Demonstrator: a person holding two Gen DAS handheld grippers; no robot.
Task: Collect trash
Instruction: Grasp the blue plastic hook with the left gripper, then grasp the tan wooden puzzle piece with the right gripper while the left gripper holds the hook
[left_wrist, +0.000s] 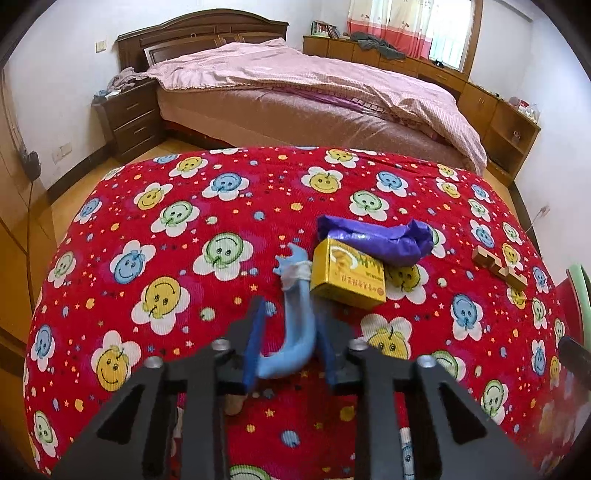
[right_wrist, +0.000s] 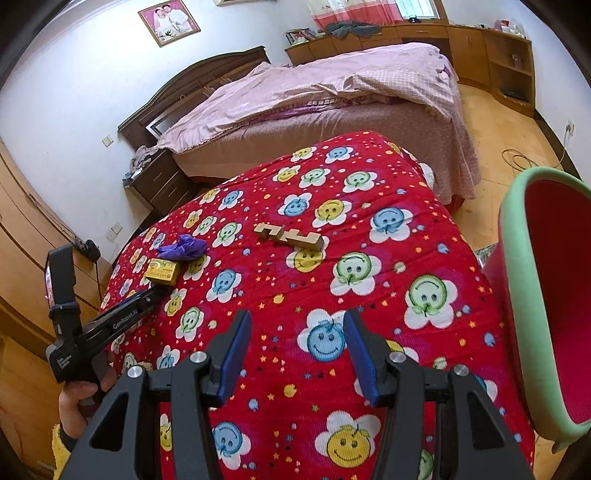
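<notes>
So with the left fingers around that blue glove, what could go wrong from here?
1. The blue glove is limp, and its far end lies against the yellow box; lifting may drag or tip the box.
2. The left gripper sits low over the red patterned cloth, so the fingers might pinch fabric too.
3. The bin is off on the right, so the dangling glove could slip out on the way.

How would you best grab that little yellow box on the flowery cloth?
Grip the yellow box across its two short sides, coming down from above on the near side. It lies flat, its far edge tucked against the purple wrapper, and the blue glove crowds its left, so the near half is freest.
</notes>
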